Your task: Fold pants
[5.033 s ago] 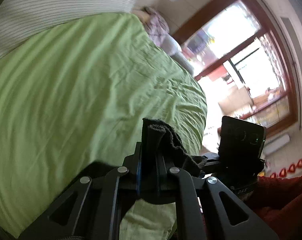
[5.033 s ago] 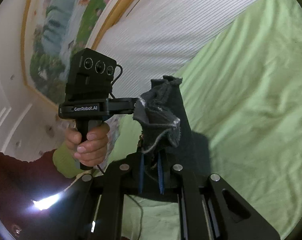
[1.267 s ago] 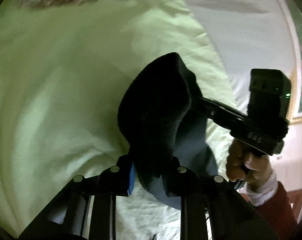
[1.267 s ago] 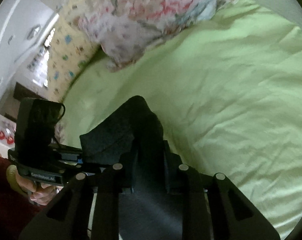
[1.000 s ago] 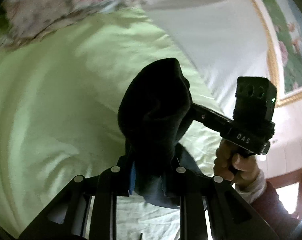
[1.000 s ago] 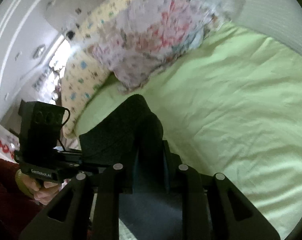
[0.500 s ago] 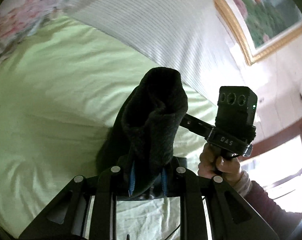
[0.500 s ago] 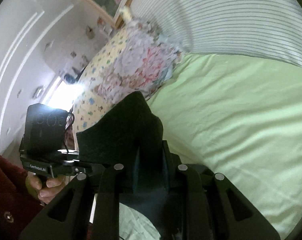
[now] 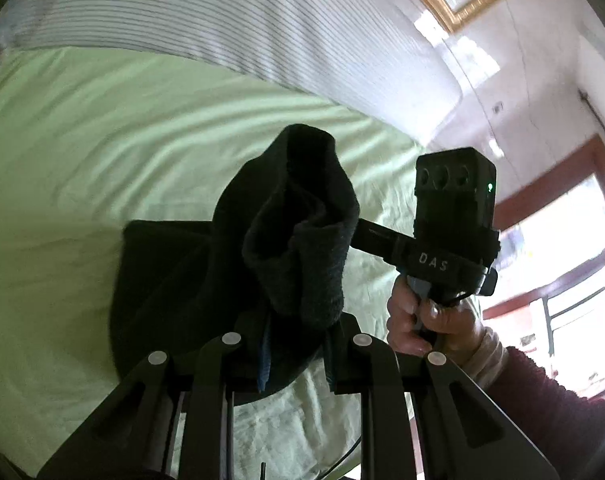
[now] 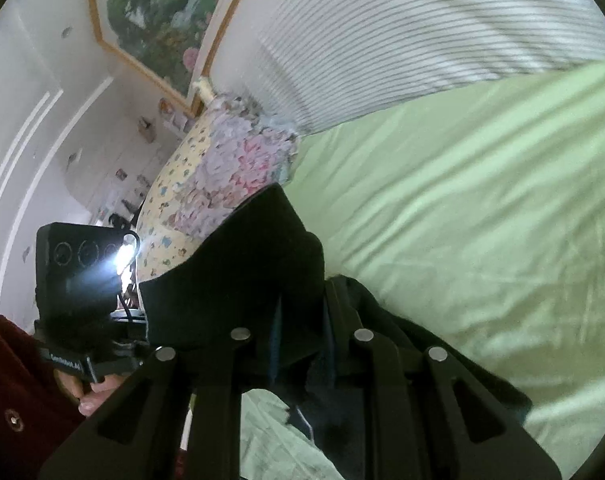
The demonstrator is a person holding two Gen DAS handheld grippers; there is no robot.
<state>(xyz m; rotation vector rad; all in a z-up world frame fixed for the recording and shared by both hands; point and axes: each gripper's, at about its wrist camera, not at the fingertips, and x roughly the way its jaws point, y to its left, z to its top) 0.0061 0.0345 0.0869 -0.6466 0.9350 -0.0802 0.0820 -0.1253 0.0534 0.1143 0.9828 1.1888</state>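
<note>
The dark pants (image 9: 298,232) are held up over the green bed sheet (image 9: 82,152). My left gripper (image 9: 294,364) is shut on a bunched fold of the pants, which rises above its jaws and hangs down behind. My right gripper (image 10: 302,352) is shut on another part of the pants (image 10: 242,280), whose cloth covers its fingertips. The right gripper's body shows in the left wrist view (image 9: 454,224), held close beside the bunched cloth. The left gripper's body shows in the right wrist view (image 10: 78,292).
A striped white headboard (image 9: 222,28) runs along the bed's far side. A floral pillow (image 10: 218,184) lies at the bed's end. A framed painting (image 10: 158,12) hangs on the wall. A window (image 9: 562,248) is at the right.
Both grippers have swung round with the pants still in them. The views turned from the pillow toward the headboard and wall. More dark cloth now hangs below the left gripper.
</note>
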